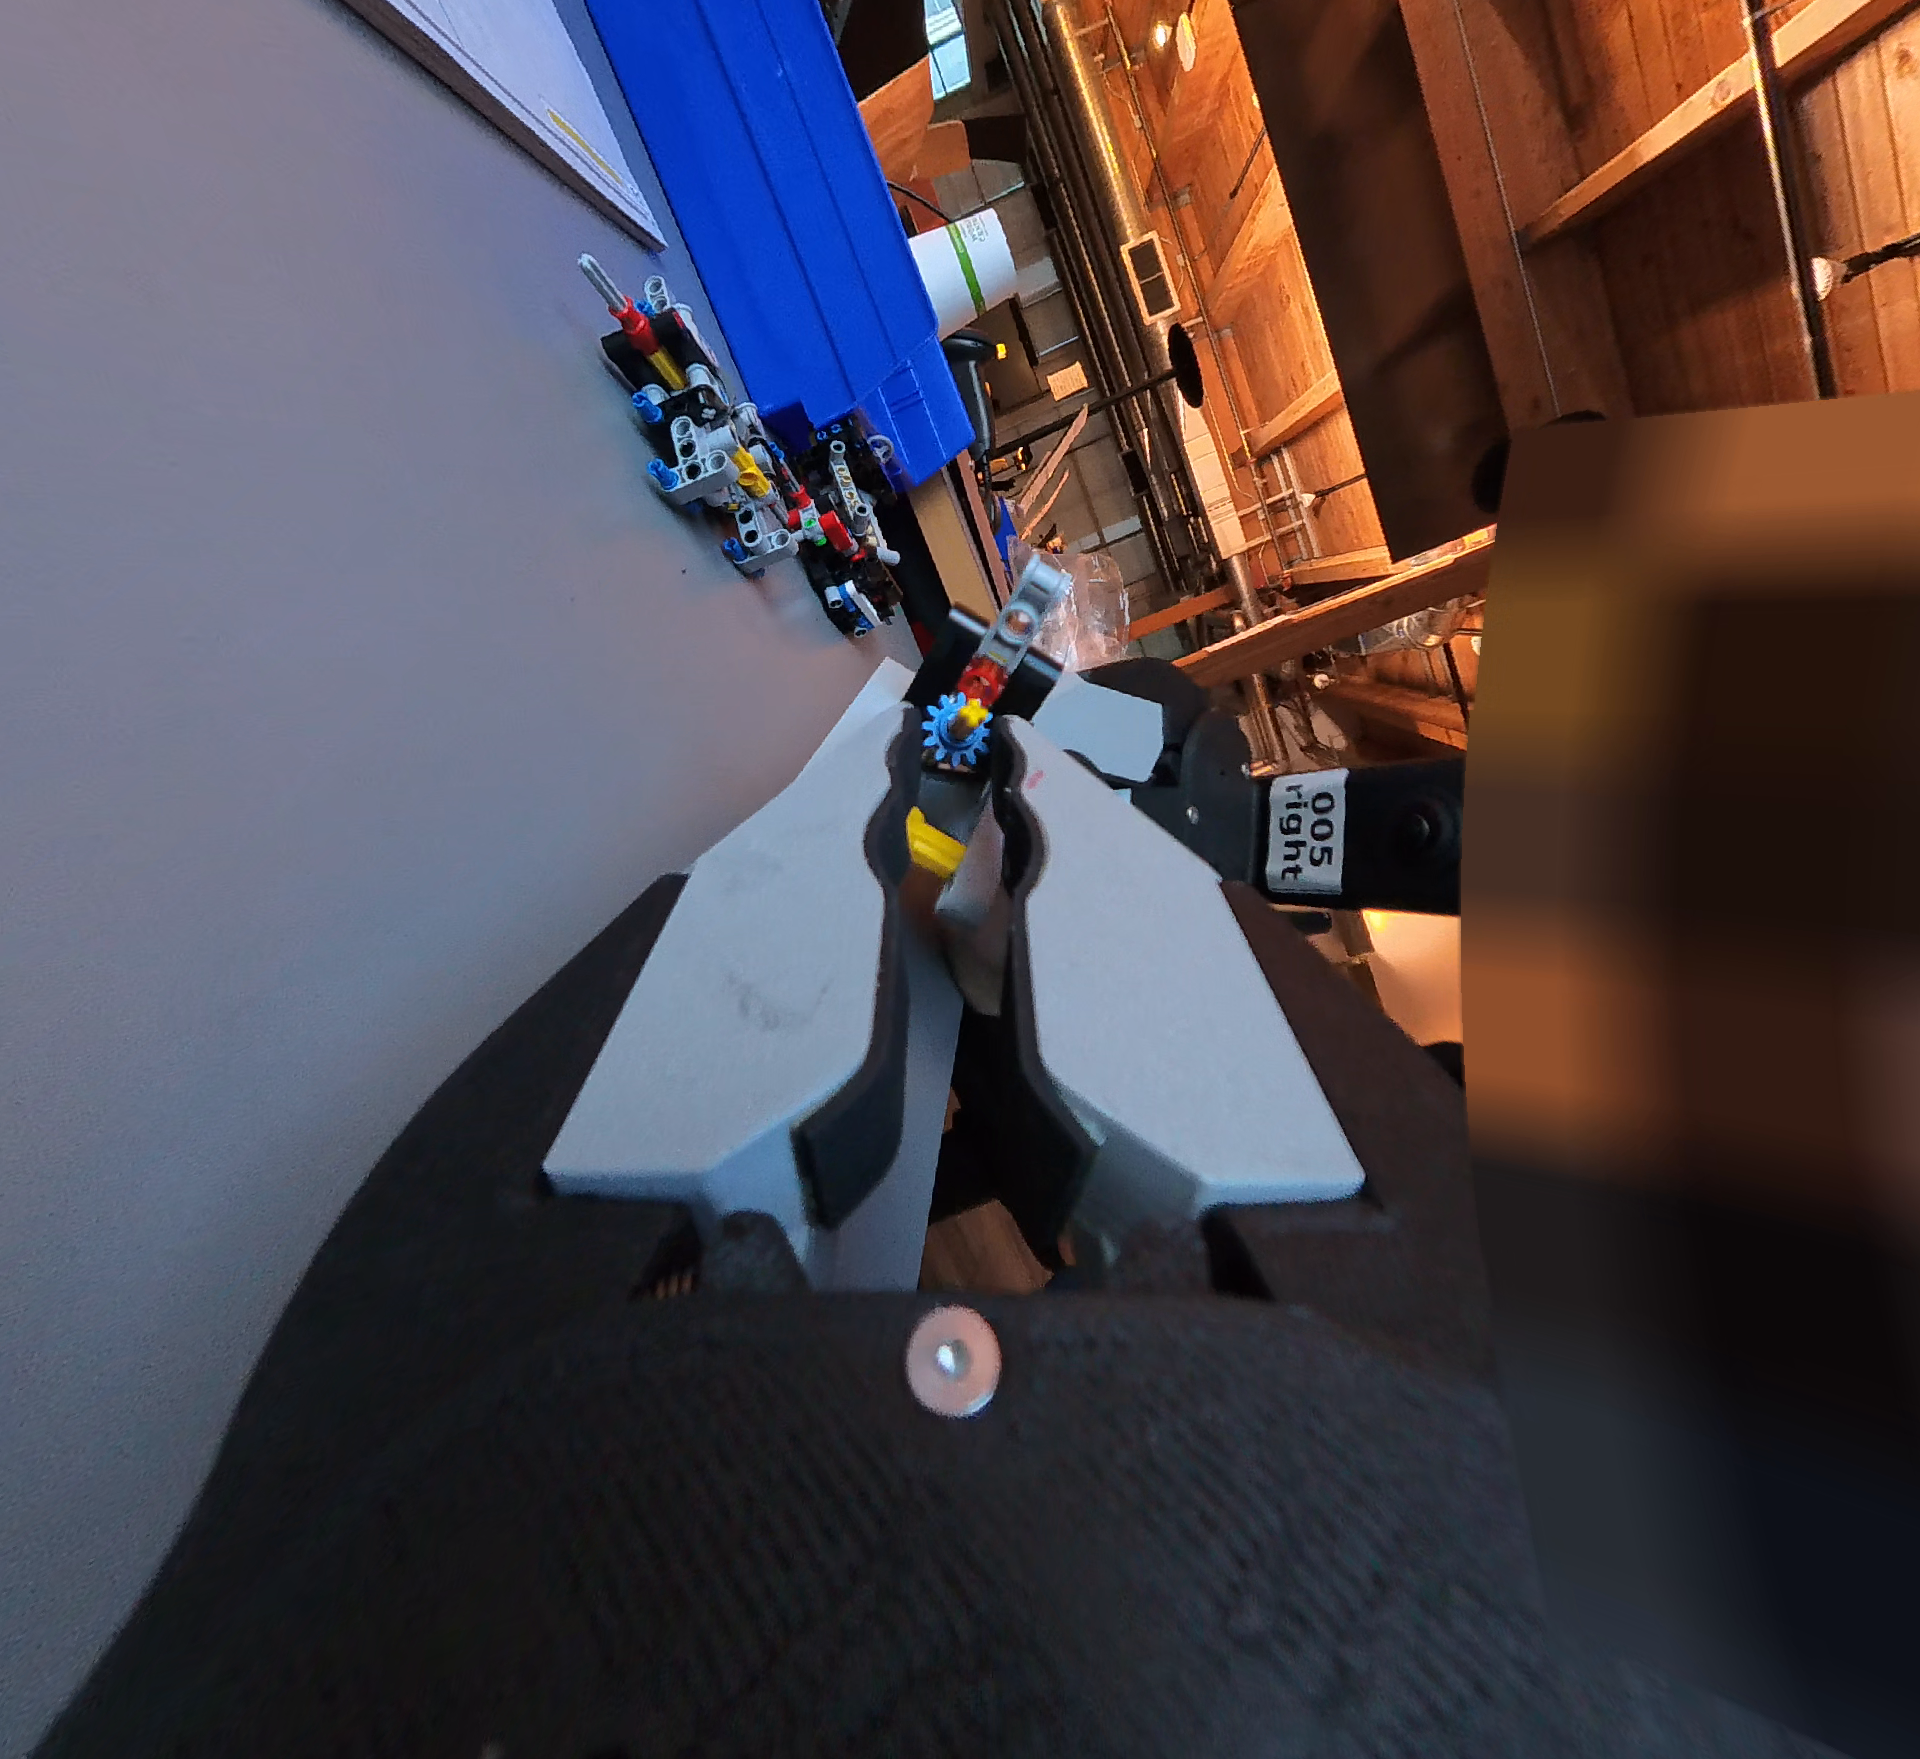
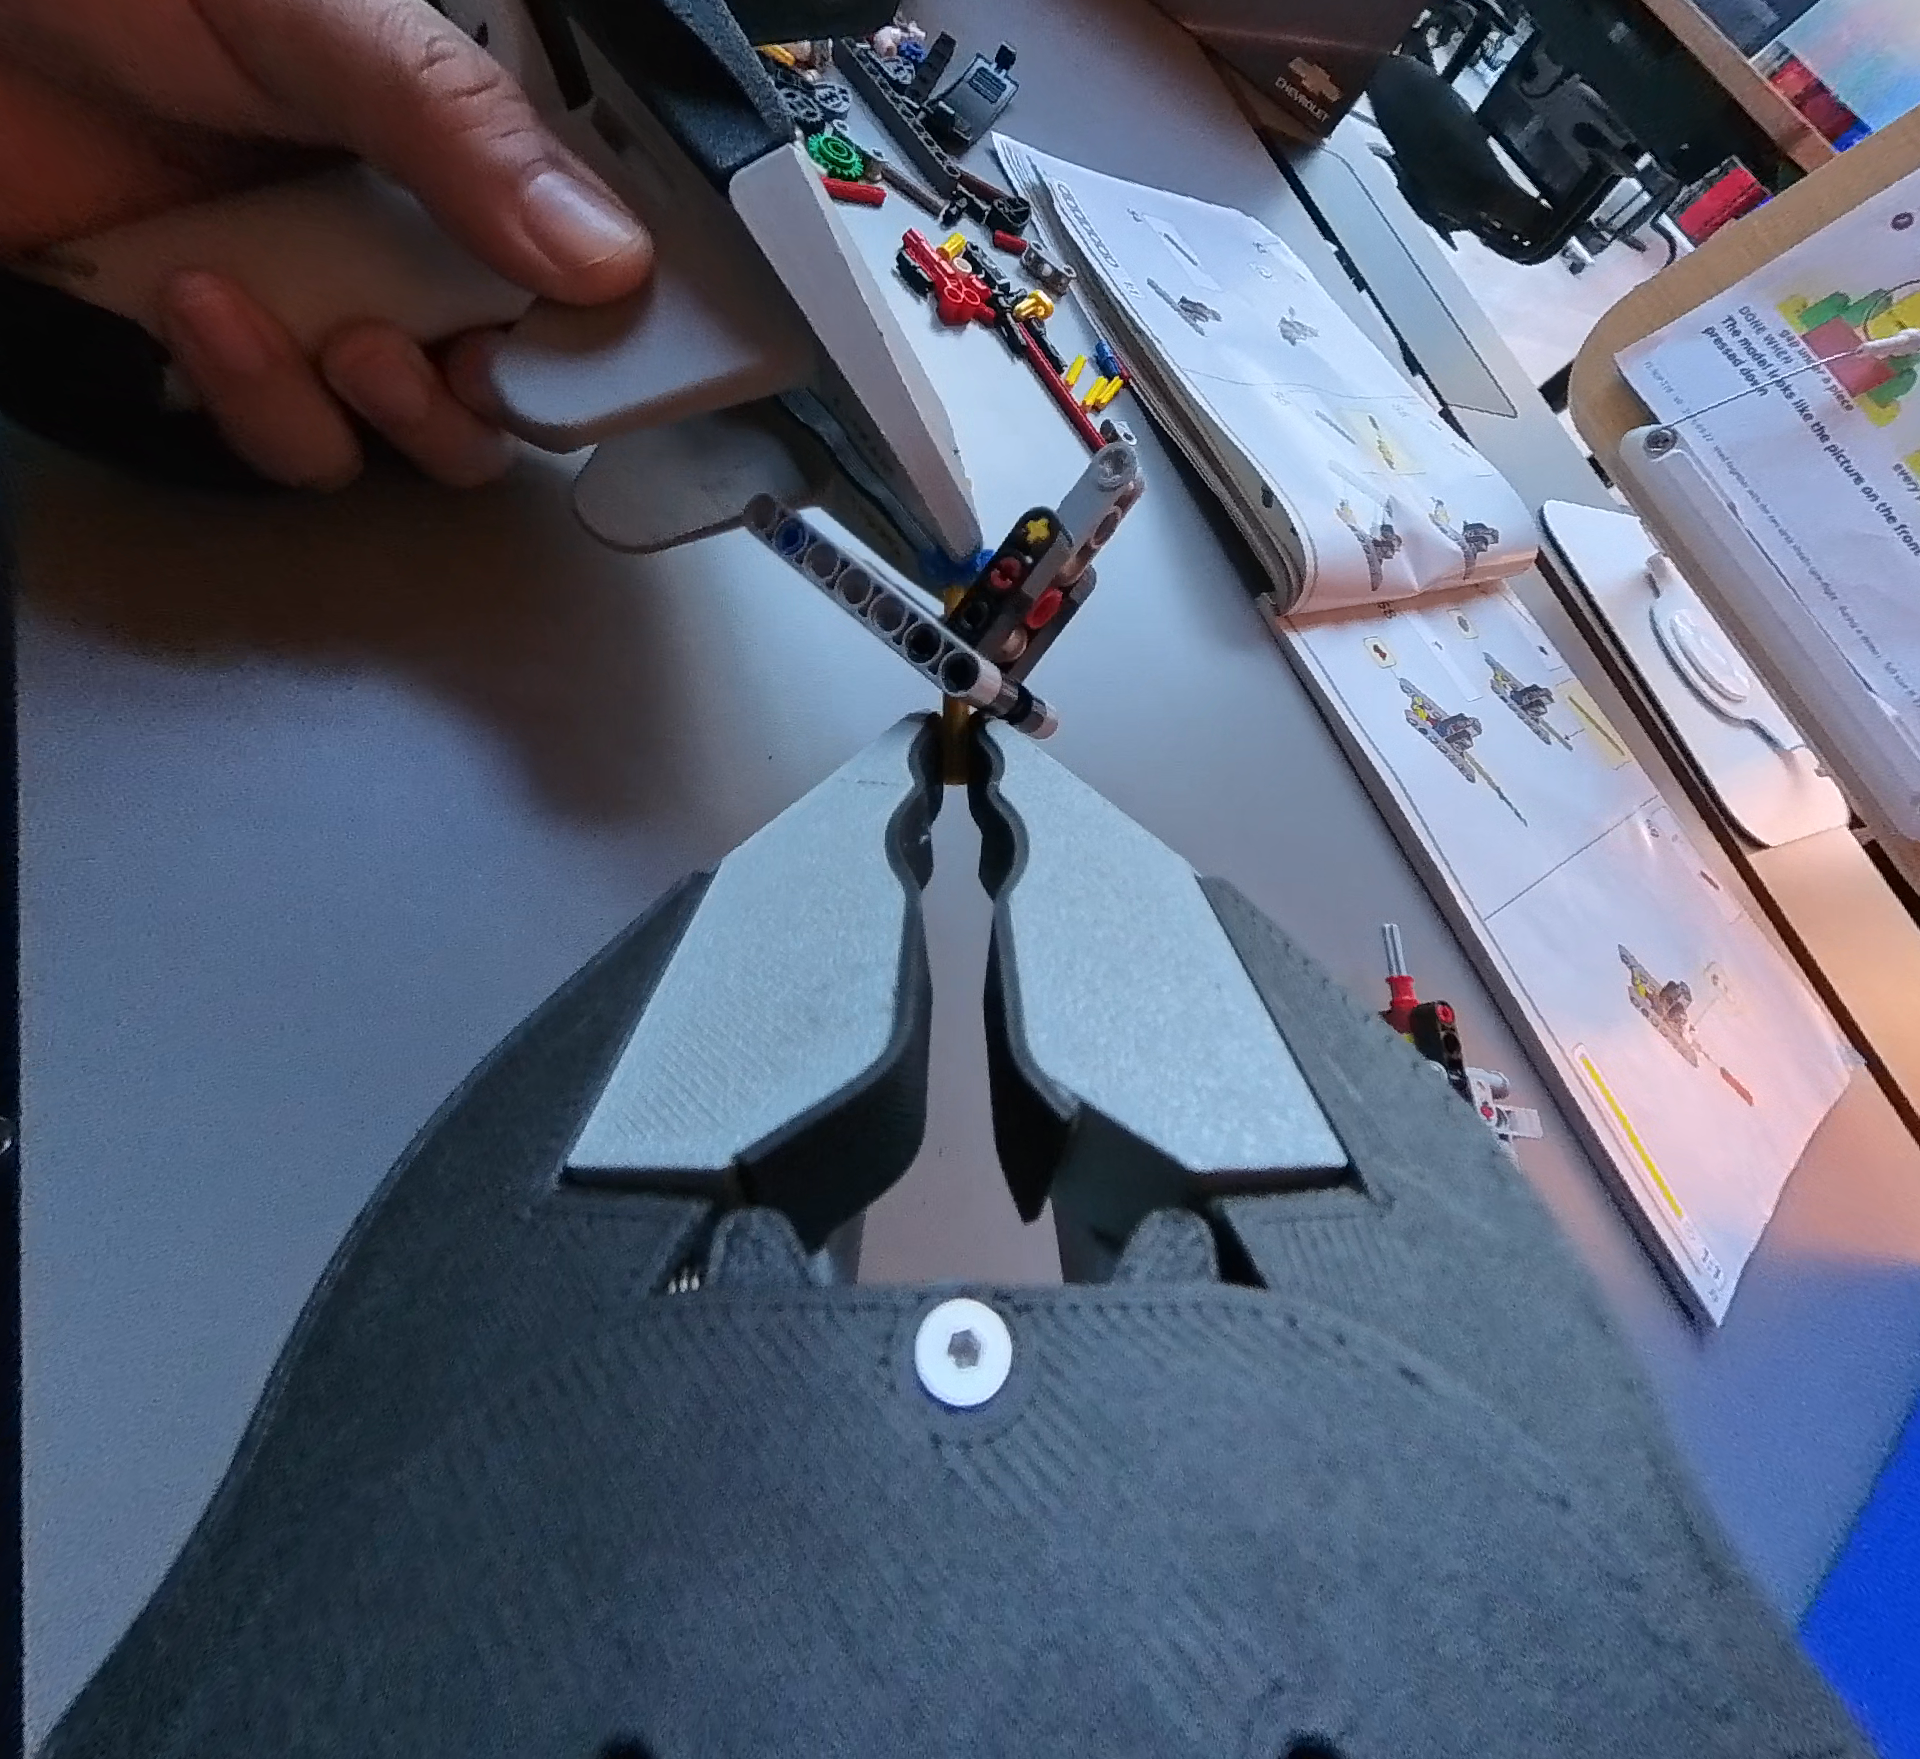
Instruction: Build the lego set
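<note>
- Left gripper [image 1: 958, 759] jaws pinch toy-brick assembly [image 2: 997, 587] mid-frame, steadying it above tabletop [image 2: 312, 878].
- Right gripper [image 2: 958, 753] jaws pinch its yellow axle [image 2: 956, 741], frame centre.

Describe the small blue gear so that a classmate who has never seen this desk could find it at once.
Start at the grey desk and find the left gripper raised above it. At its fingertips sits a small model of beams. The blue gear rides a yellow axle there, the only toothed blue wheel in that model.
</note>
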A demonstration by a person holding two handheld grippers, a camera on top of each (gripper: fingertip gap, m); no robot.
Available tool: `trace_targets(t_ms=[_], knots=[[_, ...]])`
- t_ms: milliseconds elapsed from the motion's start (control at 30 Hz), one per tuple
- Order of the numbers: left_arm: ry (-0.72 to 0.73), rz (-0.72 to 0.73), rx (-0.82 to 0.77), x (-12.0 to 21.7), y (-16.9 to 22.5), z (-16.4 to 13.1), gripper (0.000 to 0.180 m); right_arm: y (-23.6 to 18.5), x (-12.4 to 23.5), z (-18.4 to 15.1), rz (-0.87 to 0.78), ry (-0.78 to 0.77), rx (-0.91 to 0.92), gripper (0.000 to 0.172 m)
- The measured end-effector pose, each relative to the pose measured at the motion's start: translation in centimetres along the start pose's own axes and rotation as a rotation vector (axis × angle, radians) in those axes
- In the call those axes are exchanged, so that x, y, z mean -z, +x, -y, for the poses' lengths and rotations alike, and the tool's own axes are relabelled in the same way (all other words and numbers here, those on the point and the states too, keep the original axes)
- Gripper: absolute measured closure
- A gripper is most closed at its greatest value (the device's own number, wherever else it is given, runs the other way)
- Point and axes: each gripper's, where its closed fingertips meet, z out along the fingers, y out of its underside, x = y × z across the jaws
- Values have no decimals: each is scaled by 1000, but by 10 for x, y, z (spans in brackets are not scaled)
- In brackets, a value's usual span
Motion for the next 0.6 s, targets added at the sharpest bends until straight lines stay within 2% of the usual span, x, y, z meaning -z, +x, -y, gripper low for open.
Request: trace_targets(t_ms=[167,233,467,600], knots=[[9,-22,27,-2,2,4,170,4,1,3,0,36,-28,171],[-16,-26,-16,-1,4,6,170,6,3,8,5,69,-38,171],[-129,73,-366,11,20,14,169,15,9,9,-18,108,-34,171],[-309,191,-671,11,14,6,172,13,10,10,7,129,-10,171]])
